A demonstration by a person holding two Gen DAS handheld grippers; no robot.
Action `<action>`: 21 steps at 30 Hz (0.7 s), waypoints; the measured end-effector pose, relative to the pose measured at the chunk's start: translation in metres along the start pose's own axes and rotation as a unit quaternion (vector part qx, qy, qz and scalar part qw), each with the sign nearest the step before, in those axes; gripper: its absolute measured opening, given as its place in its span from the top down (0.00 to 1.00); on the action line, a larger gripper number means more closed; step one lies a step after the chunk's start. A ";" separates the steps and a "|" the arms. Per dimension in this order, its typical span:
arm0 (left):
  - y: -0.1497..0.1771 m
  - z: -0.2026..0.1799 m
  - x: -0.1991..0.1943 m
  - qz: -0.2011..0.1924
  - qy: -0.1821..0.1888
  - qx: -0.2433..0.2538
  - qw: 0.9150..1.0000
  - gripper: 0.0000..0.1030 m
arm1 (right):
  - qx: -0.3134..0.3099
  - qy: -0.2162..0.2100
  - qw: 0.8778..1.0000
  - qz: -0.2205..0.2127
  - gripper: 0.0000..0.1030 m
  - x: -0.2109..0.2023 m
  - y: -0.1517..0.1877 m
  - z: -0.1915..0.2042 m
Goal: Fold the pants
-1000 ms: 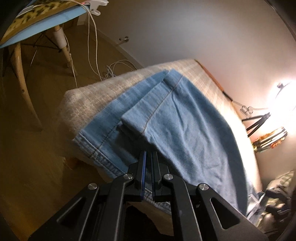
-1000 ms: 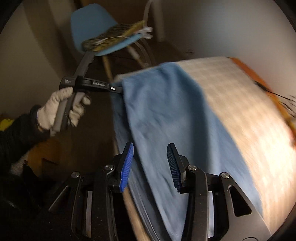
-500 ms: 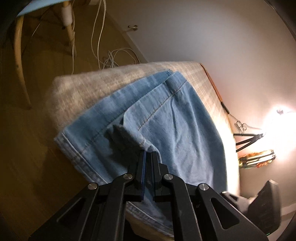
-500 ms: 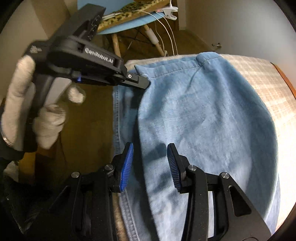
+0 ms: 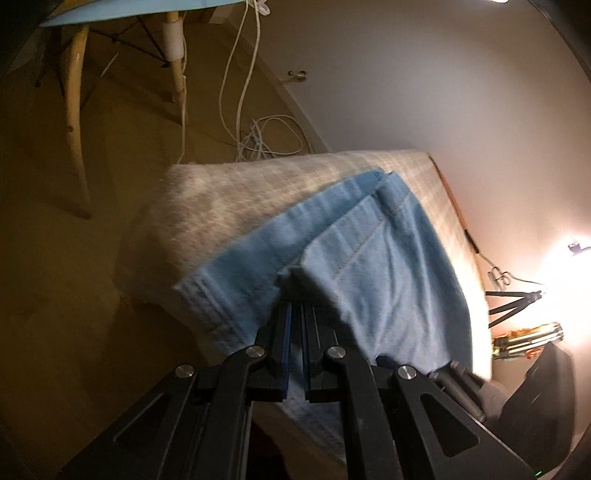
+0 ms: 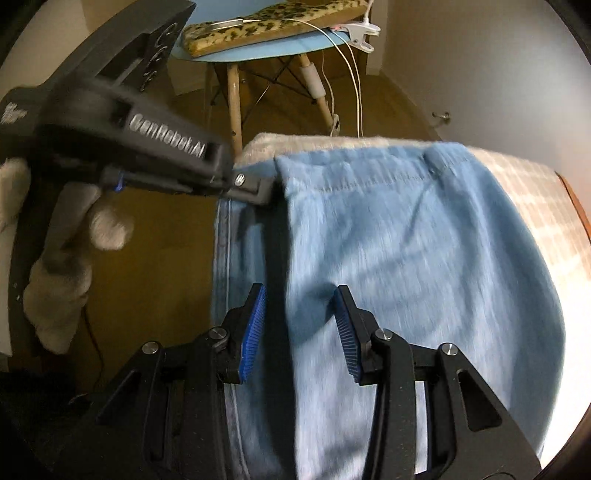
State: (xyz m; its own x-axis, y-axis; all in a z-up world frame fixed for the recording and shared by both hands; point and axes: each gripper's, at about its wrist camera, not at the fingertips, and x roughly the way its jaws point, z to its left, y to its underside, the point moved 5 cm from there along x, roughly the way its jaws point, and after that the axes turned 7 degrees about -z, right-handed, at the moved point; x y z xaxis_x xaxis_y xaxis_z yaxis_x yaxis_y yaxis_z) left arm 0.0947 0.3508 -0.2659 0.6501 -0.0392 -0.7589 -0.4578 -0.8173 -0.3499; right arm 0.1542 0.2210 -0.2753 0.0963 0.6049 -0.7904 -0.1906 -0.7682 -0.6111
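Up close, the left gripper point(image 5: 295, 314) is clenched on the corner of the top layer of the pants point(image 5: 369, 266), its fingers pressed together with denim pinched at the tips. Beside it, the right gripper point(image 6: 299, 325) stands released, its blue ridged pads point(image 6: 255, 325) apart above the fabric, touching nothing that can be made out.

Light blue and folded over on themselves, the pants lie on a pale checked blanket point(image 5: 229, 199) covering a low padded surface, the lower layer reaching its near edge. From the right wrist view, a white-gloved hand point(image 6: 55, 280) grips the left tool's handle.

Beyond the blanket is a brown wooden floor point(image 5: 74, 258) and a plain light wall point(image 5: 424, 74). A blue chair point(image 6: 266, 44) on wooden legs carries a leopard-print cushion point(image 6: 273, 22), and white cables point(image 5: 258, 140) trail from it to a coil on the floor. A bright lamp point(image 5: 569, 251) glares at the far right.

On the left tool's side, white lettering point(image 6: 166, 136) reads "GenRobot.AI", somewhat blurred.
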 end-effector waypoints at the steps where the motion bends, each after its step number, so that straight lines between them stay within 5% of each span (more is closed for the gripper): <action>1: -0.001 0.004 -0.001 -0.001 -0.003 0.003 1.000 0.98 | -0.002 0.003 1.000 0.002 0.61 0.003 -0.004 0.000; 6: -0.006 0.021 -0.008 0.001 0.008 0.005 1.000 0.98 | 0.036 -0.020 0.999 0.001 0.93 0.008 -0.017 -0.010; 17: -0.026 0.043 -0.045 -0.038 0.003 0.014 0.999 0.98 | 0.155 -0.141 0.976 -0.057 0.99 -0.015 -0.070 -0.005; 21: -0.029 0.054 -0.052 -0.034 0.009 0.008 0.999 0.98 | 0.108 -0.097 0.988 -0.047 0.99 -0.004 -0.072 0.013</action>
State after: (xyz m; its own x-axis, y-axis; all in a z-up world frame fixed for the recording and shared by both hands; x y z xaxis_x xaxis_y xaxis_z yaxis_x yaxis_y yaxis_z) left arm 0.0417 0.4078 -0.2462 0.6908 0.0046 -0.7231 -0.4227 -0.8088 -0.4089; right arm 0.1548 0.2766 -0.2275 -0.0612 0.7160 -0.6954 -0.3967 -0.6567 -0.6413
